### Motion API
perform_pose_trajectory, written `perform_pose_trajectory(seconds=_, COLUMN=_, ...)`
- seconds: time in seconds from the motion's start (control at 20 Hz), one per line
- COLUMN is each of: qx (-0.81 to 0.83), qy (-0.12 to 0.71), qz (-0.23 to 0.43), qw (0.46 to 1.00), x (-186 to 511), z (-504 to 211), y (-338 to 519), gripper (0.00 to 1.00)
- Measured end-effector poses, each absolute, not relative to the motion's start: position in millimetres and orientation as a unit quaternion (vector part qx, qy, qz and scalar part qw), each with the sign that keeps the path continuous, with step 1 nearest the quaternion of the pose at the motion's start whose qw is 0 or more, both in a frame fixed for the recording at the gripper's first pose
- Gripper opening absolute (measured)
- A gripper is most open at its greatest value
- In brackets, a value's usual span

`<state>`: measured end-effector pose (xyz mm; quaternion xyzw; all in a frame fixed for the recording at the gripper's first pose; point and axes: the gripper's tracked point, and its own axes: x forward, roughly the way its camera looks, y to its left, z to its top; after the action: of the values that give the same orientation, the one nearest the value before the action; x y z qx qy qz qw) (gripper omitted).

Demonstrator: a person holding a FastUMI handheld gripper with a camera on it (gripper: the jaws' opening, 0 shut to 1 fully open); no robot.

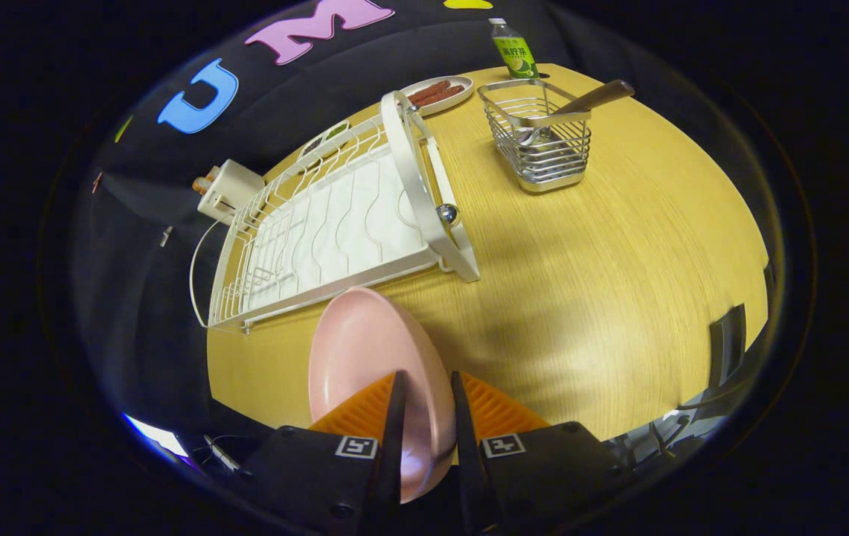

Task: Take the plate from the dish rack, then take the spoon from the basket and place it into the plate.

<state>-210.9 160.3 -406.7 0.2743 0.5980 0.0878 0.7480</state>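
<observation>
While the pink, glossy plate (364, 357) stands on edge above the counter (580, 298), near the rack (335, 223), the jaws (425, 394) are narrowly apart, clamped on its rim. Far right, the spoon (588, 100) leans in the basket (539, 138).

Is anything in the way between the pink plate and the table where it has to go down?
Nothing visible is. The gripper is shut on the pink plate, held on edge above bare wood of the table. The dish rack sits beyond the plate, and the basket with the spoon stands farther off.
</observation>
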Motion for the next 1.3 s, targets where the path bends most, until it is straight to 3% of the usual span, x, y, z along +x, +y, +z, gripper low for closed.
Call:
perform_pose_trajectory(seconds=0.3, qx=0.172, qy=0.576, qz=0.087, qw=0.794, x=-208, z=-412, y=122, gripper=0.48)
perform_pose_trajectory(seconds=0.6, qx=0.136, qy=0.433, qz=0.046, qw=0.890, x=-116, z=-346, y=28, gripper=0.48)
perform_pose_trajectory(seconds=0.8, qx=0.096, qy=0.405, qz=0.019, qw=0.909, x=-73, z=-351, y=-17, gripper=0.48)
perform_pose_trajectory(seconds=0.95, qx=0.085, qy=0.410, qz=0.016, qw=0.908, x=-57, z=-374, y=-31, gripper=0.45)
perform_pose_trajectory(seconds=1.1, qx=0.079, qy=0.415, qz=0.050, qw=0.905, x=-47, z=-388, y=-23, gripper=0.39)
perform_pose_trajectory(seconds=1.2, qx=0.080, qy=0.417, qz=0.071, qw=0.903, x=-42, z=-393, y=-13, gripper=0.30)
perform_pose_trajectory(seconds=1.3, qx=0.083, qy=0.418, qz=0.085, qw=0.901, x=-35, z=-399, y=-5, gripper=0.29)
